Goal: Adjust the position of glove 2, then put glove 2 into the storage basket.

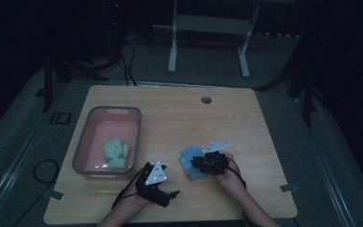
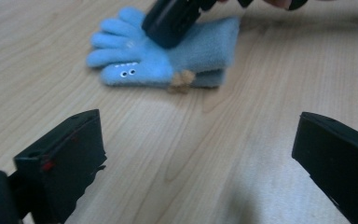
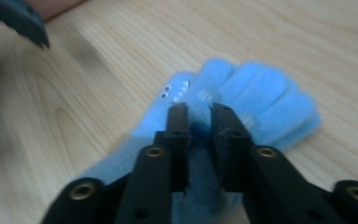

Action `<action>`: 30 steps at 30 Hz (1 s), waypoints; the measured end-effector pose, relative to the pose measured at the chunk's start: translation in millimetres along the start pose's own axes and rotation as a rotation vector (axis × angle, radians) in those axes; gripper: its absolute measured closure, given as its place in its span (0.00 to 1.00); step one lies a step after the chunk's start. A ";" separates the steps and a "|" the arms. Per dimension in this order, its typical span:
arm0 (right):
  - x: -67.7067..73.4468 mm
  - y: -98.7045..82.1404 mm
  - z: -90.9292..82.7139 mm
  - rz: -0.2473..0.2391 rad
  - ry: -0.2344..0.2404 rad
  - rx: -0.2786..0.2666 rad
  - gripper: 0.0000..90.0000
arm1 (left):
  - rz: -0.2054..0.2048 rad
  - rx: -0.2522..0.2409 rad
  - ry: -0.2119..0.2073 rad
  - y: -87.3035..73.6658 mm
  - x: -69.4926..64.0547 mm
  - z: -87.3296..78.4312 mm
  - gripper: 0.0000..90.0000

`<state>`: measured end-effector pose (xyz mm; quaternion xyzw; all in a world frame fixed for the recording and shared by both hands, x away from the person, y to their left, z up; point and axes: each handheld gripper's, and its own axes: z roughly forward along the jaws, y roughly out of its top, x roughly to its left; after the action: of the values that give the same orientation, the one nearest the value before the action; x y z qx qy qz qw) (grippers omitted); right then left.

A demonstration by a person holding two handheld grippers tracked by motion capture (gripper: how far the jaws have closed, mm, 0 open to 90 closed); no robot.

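Our right gripper (image 3: 199, 109) has its jaws narrowly parted astride a fold of the blue gloves (image 2: 161, 53), likely for a lift. Our left gripper (image 1: 163, 195) waits just beside on the worktop (image 1: 179, 113), jaws spread wide, empty.

Bare table (image 2: 186, 154) lay between the left gripper's (image 2: 191, 158) spread fingers and ahead, up to the glove (image 2: 168, 56). The right gripper (image 3: 198, 112) blocked the glove's top. The bin (image 1: 78, 151) stood beside them.
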<state>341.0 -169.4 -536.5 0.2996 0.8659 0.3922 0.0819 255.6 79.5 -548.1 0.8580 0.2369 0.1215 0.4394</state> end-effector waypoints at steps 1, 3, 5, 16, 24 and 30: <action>-0.6 2.2 -6.0 -0.004 -0.002 -0.025 0.69 | -0.005 0.016 0.000 1.0 -0.7 0.6 0.04; -1.4 3.3 -8.9 -0.002 0.000 -0.037 0.61 | -0.017 0.023 -0.017 2.8 -1.7 2.0 0.04; -5.1 5.1 -13.2 0.010 0.016 -0.054 0.48 | -0.016 0.026 -0.026 4.3 -2.1 2.8 0.04; -20.6 1.5 -21.6 0.009 0.060 -0.085 0.19 | -0.011 0.015 -0.051 11.1 -5.6 6.6 0.05; -32.0 8.0 -31.7 0.045 0.077 -0.105 0.15 | 0.070 -0.064 -0.051 22.6 -9.8 6.5 0.16; -36.6 14.6 -34.1 0.073 0.065 -0.096 0.14 | 0.147 -0.093 -0.080 34.3 -14.9 15.0 0.23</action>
<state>364.3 -204.7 -506.1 0.3138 0.8369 0.4453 0.0538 259.3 44.2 -529.1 0.8559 0.1499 0.1299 0.4776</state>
